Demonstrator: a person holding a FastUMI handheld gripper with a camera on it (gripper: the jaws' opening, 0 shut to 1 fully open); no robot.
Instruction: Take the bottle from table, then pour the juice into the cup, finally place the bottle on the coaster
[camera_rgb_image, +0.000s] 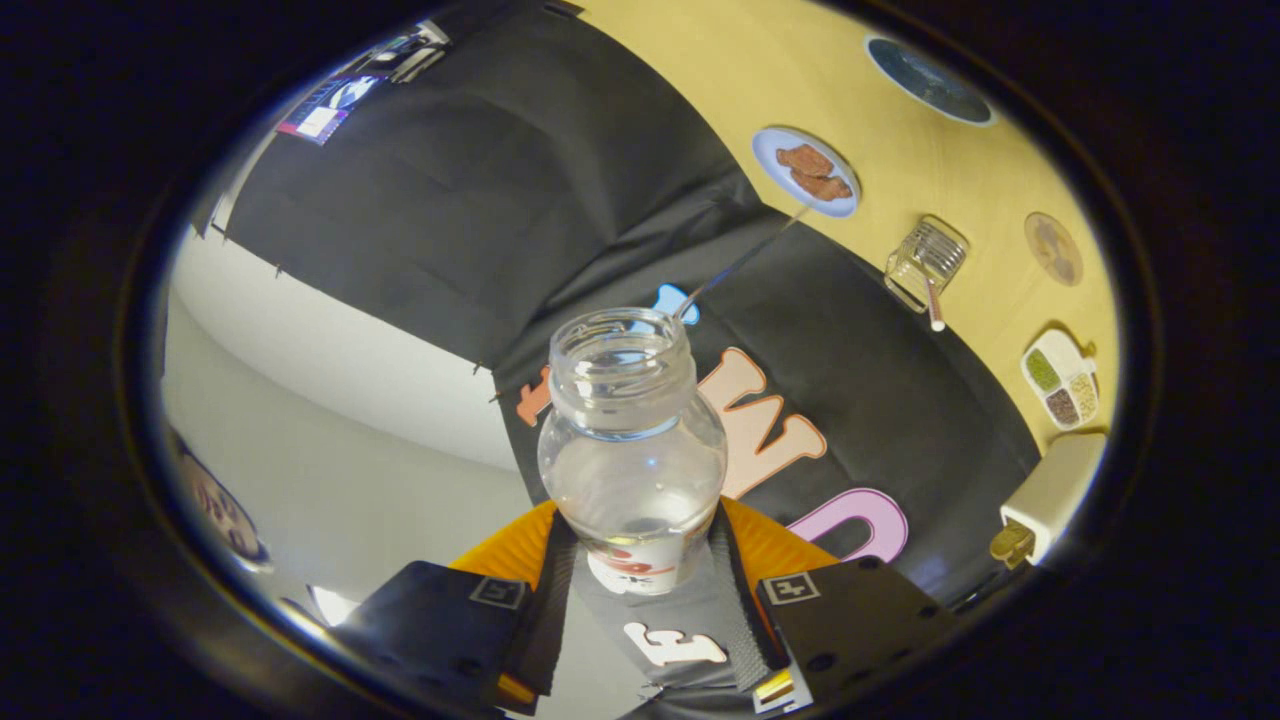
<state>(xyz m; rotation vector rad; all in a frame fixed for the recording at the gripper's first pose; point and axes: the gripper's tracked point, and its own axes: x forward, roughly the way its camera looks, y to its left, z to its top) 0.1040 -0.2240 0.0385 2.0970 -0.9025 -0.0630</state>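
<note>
Gripper view: my tool (640, 590) clamps the bottle (632, 450) low on its body; looks light, smooth, slippery, so I grip firmly.

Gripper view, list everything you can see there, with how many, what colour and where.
bottle: one, clear, uncapped, held between the fingers, mouth pointing away
glass cup: one, clear ribbed, on the yellow table beyond the bottle
straw: one, pale, at the glass cup
plate: one, light blue with brown pieces, beside the glass cup
dark coaster: one, dark round, past the plate
brown coaster: one, round, beyond the glass cup
divided dish: one, white, green and brown fillings
white box: one, near the divided dish
yellow table: one
fingers: two, black with orange, shut on the bottle
</note>
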